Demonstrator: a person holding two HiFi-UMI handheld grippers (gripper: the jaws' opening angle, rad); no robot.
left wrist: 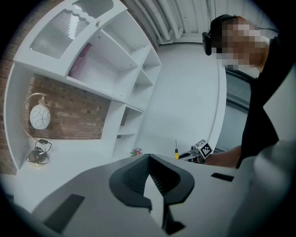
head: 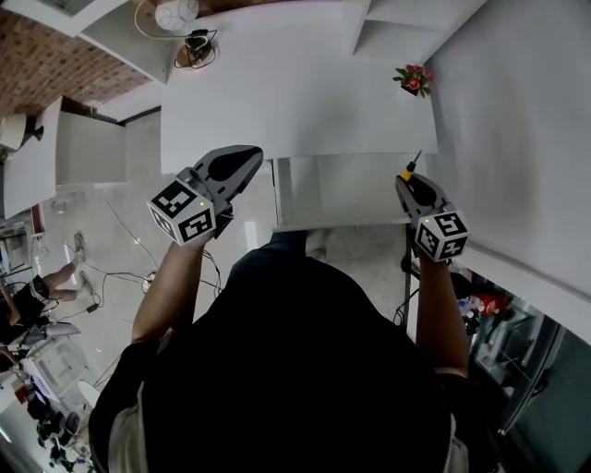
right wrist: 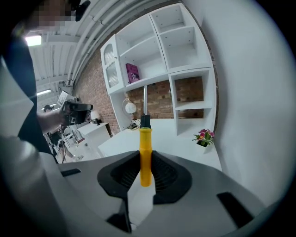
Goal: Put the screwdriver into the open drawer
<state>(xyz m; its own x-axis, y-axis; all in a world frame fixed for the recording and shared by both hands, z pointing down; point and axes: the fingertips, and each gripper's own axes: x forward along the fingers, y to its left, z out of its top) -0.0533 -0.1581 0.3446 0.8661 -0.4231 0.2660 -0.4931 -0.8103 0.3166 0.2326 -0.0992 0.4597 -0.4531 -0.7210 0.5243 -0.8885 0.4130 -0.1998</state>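
The screwdriver (right wrist: 145, 155) has a yellow handle, a black collar and a steel shaft that points forward and up. My right gripper (right wrist: 145, 163) is shut on the handle. In the head view this gripper (head: 413, 187) hangs over the right end of the open white drawer (head: 332, 189), which sticks out from under the white desk (head: 295, 102). The screwdriver (head: 408, 171) tip points toward the desk. My left gripper (head: 233, 170) hovers left of the drawer by the desk's front edge. Its jaws meet at the tips with nothing between them (left wrist: 149, 159).
A small pot of pink flowers (head: 413, 79) stands at the desk's back right. A round lamp (head: 175, 14) and coiled cables (head: 196, 51) sit at the back left. White shelves (right wrist: 159, 51) rise behind the desk. A white cabinet (head: 88, 148) stands at the left.
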